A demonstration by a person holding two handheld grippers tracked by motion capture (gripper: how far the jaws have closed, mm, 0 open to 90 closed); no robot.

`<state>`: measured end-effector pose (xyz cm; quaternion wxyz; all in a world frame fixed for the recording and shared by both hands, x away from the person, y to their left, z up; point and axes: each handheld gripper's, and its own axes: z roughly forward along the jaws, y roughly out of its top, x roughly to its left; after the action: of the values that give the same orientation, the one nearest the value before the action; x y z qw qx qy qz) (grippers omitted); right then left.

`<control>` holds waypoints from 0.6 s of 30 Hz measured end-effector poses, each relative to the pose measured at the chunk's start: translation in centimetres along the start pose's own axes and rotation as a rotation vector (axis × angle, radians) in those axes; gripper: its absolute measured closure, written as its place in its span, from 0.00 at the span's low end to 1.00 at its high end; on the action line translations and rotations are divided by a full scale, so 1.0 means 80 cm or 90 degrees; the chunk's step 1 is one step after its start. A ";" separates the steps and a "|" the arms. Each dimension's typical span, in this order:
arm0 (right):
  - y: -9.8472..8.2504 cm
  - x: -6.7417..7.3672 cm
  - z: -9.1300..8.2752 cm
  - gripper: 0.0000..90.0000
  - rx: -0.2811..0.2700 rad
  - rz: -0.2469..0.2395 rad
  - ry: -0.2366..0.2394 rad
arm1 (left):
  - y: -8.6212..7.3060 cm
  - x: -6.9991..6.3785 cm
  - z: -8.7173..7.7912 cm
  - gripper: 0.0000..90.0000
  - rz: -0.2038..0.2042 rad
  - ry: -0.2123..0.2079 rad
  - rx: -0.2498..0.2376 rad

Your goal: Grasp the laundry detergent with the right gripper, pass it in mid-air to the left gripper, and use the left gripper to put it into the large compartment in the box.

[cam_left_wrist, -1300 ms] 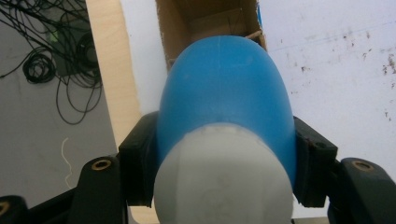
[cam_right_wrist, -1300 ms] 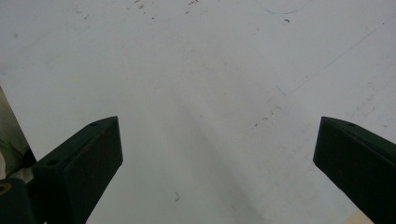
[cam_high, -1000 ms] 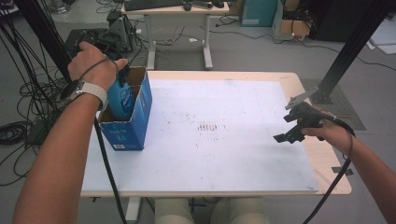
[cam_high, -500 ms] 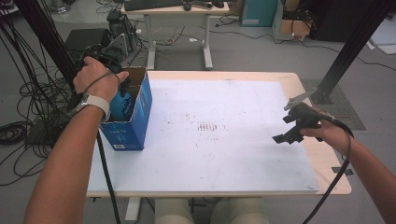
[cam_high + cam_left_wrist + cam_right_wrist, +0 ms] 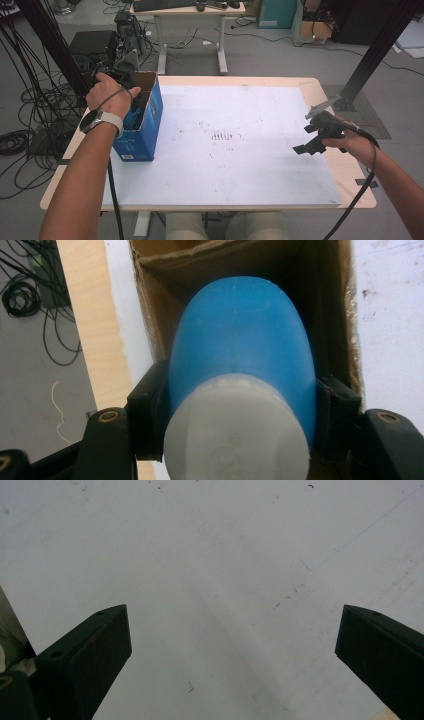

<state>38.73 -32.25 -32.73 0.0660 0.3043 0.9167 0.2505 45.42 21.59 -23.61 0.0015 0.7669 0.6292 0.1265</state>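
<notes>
Blue bottle clamped in L gripper inside cardboard box, tight walls, R gripper released, bare table.

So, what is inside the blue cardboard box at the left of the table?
The blue bottle with a white cap, clamped by the left gripper, sits partly inside the box. The bottle covers the box floor, so anything under it cannot be seen.

Left tool clamped, pointing down; right tool spread wide, hovering
</notes>
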 end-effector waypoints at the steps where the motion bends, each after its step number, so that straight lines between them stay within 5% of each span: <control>1: 0.000 -0.002 0.002 0.02 -0.007 -0.016 0.003 | 0.000 0.001 0.002 0.42 -0.001 -0.001 0.004; 10: -0.001 0.000 0.002 0.02 0.001 0.002 0.002 | -0.004 -0.003 0.018 0.42 -0.026 -0.005 0.002; 18: -0.002 -0.001 0.003 0.02 0.000 0.004 0.003 | -0.006 -0.006 0.031 0.42 -0.022 -0.004 0.002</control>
<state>38.75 -32.35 -33.01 0.0627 0.3067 0.9159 0.2514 45.38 21.61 -26.21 0.0046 0.7564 0.6423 0.1235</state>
